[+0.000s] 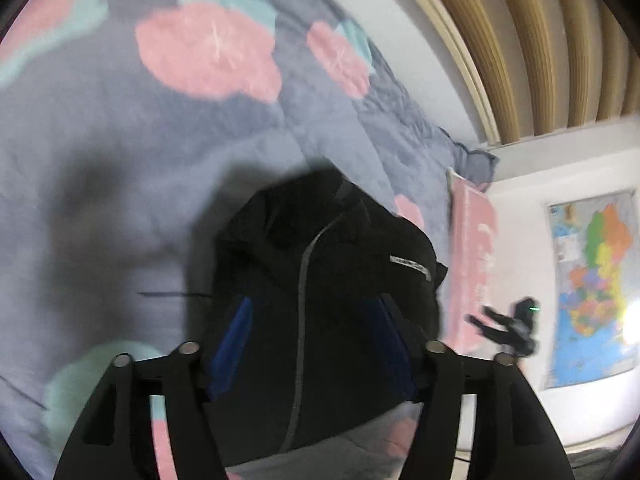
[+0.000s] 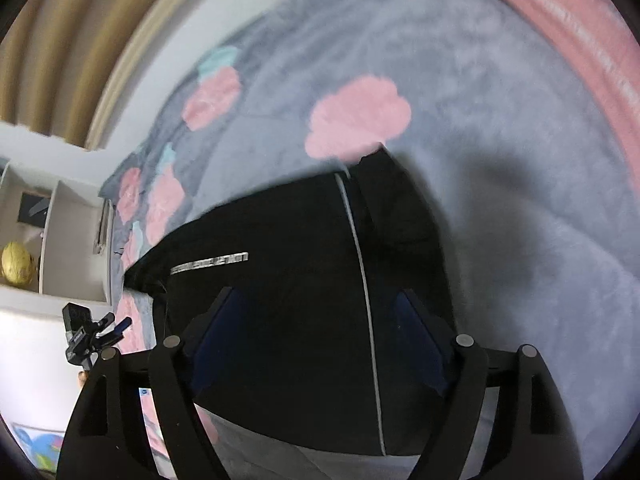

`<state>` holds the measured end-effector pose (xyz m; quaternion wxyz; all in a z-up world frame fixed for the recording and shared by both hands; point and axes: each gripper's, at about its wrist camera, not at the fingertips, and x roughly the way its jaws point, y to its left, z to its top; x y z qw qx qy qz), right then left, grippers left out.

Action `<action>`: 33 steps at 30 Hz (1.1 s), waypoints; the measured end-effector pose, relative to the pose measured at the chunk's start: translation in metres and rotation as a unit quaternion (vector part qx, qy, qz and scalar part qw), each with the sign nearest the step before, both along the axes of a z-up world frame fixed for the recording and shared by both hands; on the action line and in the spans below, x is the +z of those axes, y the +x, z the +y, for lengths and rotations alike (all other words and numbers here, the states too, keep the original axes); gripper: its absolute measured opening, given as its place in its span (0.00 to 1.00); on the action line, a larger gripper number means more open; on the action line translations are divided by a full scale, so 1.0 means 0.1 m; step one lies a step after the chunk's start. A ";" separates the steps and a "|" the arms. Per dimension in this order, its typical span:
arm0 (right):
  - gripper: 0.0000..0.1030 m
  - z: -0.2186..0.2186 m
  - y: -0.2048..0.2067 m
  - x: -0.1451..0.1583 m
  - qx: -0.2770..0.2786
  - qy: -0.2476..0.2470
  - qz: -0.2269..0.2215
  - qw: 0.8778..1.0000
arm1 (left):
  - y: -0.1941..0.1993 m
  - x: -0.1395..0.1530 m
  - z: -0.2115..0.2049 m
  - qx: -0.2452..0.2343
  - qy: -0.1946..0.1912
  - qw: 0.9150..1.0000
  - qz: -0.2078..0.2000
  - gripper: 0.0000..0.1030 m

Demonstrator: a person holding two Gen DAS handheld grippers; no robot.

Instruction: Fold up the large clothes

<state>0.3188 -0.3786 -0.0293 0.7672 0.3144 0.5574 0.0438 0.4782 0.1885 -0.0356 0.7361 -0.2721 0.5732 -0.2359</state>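
Fingers (image 1: 236, 336) of the left gripper (image 1: 310, 344) and of the right gripper (image 2: 320, 332) are spread wide, each pair held apart above one black jacket (image 2: 288, 320) that is laid on a grey bedspread (image 2: 500, 160) on which pink flowers are printed.

Between the spread fingers (image 2: 224, 320), the black jacket (image 2: 304, 304) hides the bedspread (image 2: 500, 128) beneath; its silver lettering (image 2: 210, 263) blurs unreadable, and the fingers' bases run off the lower edge.
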 end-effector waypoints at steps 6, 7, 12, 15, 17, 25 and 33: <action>0.84 0.07 0.17 -0.08 0.008 -0.072 -0.005 0.997 | 0.28 -0.15 -0.25 0.014 0.097 0.995 -0.021 0.71; 0.84 0.09 0.25 -0.13 0.012 -0.080 -0.006 0.997 | 0.36 -0.23 -0.28 0.013 0.108 0.994 -0.018 0.71; 0.84 0.17 0.53 -0.39 0.053 -0.144 -0.008 0.988 | 0.73 -0.55 -0.35 0.011 0.128 0.992 -0.004 0.71; 0.84 0.18 0.72 -0.58 0.081 -0.163 -0.004 0.983 | 0.82 -0.60 -0.40 -0.008 0.118 0.993 -0.013 0.71; 0.84 0.17 0.82 -0.70 0.093 -0.168 0.002 0.981 | 0.89 -0.74 -0.43 -0.029 0.091 0.995 0.016 0.71; 0.29 0.18 1.02 -1.14 0.118 -0.146 0.023 0.982 | 0.92 -1.00 -0.63 -0.033 0.092 0.995 0.025 0.18; 0.18 0.19 0.78 -0.19 0.070 -0.270 -0.063 0.958 | 0.76 -0.02 -0.59 0.006 0.075 0.993 -0.094 0.11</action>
